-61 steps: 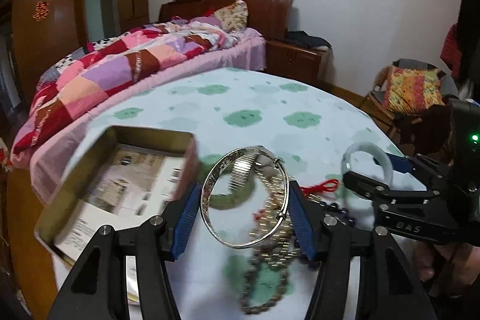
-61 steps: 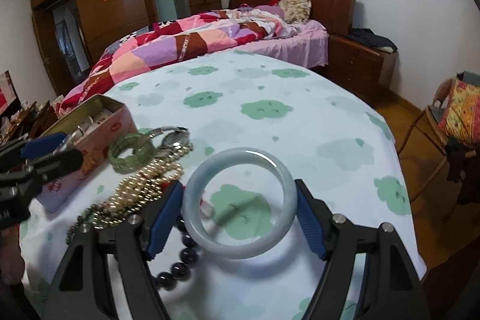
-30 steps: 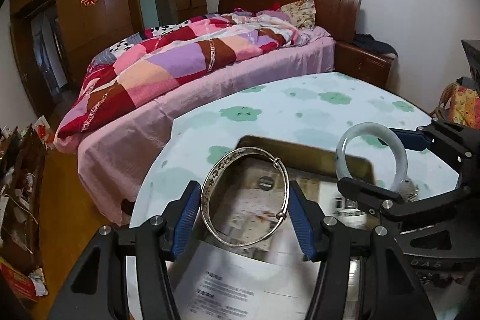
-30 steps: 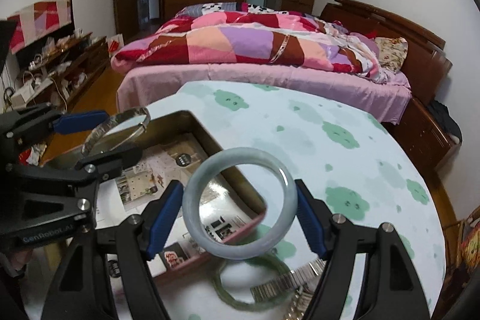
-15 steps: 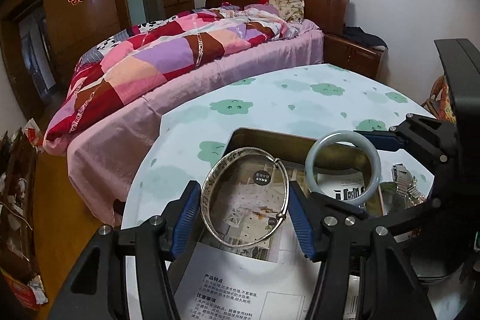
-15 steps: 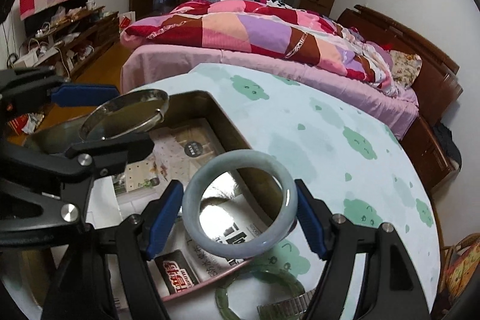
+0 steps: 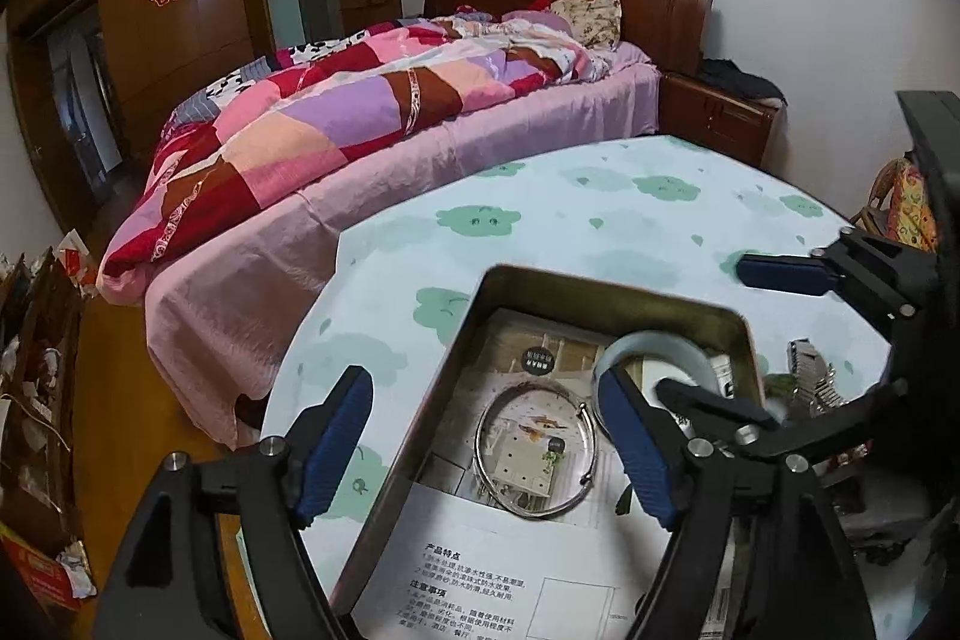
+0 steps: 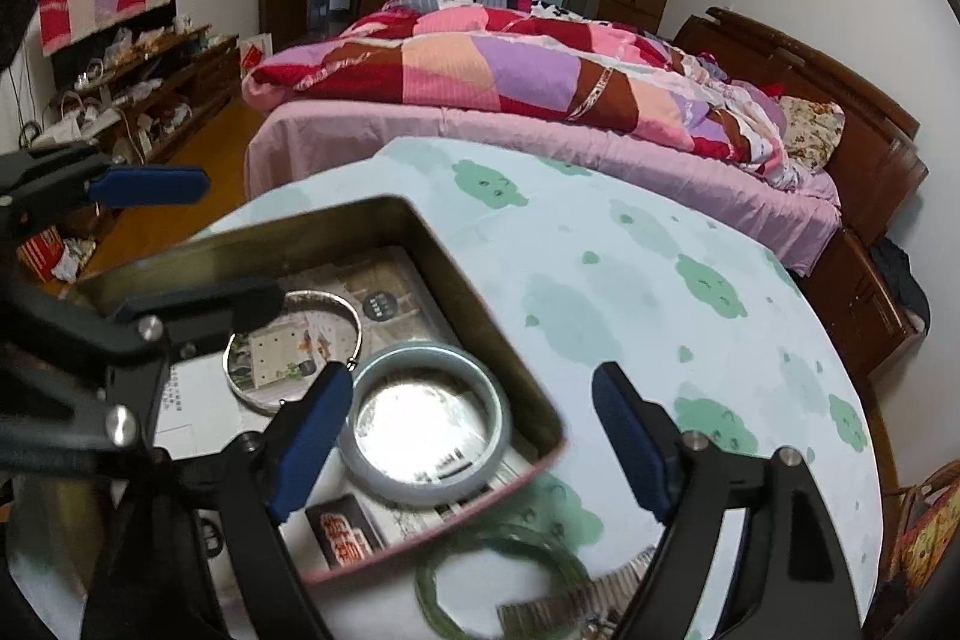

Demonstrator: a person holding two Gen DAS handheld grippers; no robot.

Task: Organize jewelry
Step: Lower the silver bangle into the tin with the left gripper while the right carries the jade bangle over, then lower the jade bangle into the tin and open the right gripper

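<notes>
Your left tool (image 7: 486, 442) has just been spreading its jaws and now stands released, nothing between the pads; the silver bangle (image 7: 536, 450) lies flat on the printed paper in the bottom of the tin box (image 7: 606, 285), below and between the blue pads. Your right tool (image 8: 474, 439) has likewise just been opening and is empty, with the pale jade bangle (image 8: 425, 428) down in the near corner of the same box, just beside its left pad and blurred, so I cannot tell whether it has come to rest. In the right wrist view the two bangles sit close together, the silver one (image 8: 294, 349) partly hidden behind the left tool's finger. Outside the box, on the cloud-print worktop (image 8: 660, 280), a green bangle (image 8: 504, 580) and a metal watch band (image 8: 576, 607) lie near the box's pink outer wall. The risk from here, as I judge it, is in how you back out: both tools crowd the box at once, and a finger dragged across its rim could tip or slide it toward the worktop edge on the bed side. The right tool's left pad is close enough to the jade bangle to knock it against the silver one, and jade chips. Lift each tool straight away, one at a time.
</notes>
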